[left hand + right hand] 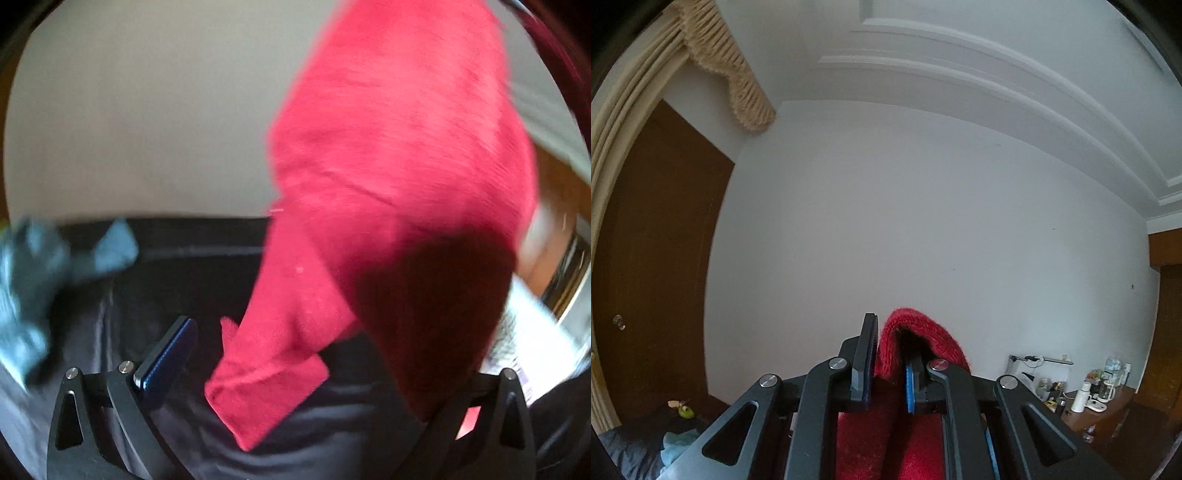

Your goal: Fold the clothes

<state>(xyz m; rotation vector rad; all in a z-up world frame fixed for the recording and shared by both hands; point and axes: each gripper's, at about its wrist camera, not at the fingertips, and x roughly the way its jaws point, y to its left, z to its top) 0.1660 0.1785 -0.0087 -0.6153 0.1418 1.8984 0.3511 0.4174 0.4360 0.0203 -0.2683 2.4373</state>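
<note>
A red fleece garment (388,155) hangs in the air in the left wrist view, one sleeve end (266,387) dangling low over a dark bed cover (207,266). My left gripper (295,369) is open; its left pad (166,358) is bare, and its right finger is hidden behind the cloth. In the right wrist view my right gripper (888,369) is shut on a fold of the red garment (916,332) and points up at the wall.
A blue-grey garment (33,280) lies crumpled at the left on the bed; it also shows in the right wrist view (674,448). A brown door (657,258) is left. A wooden desk (1108,413) with bottles stands right.
</note>
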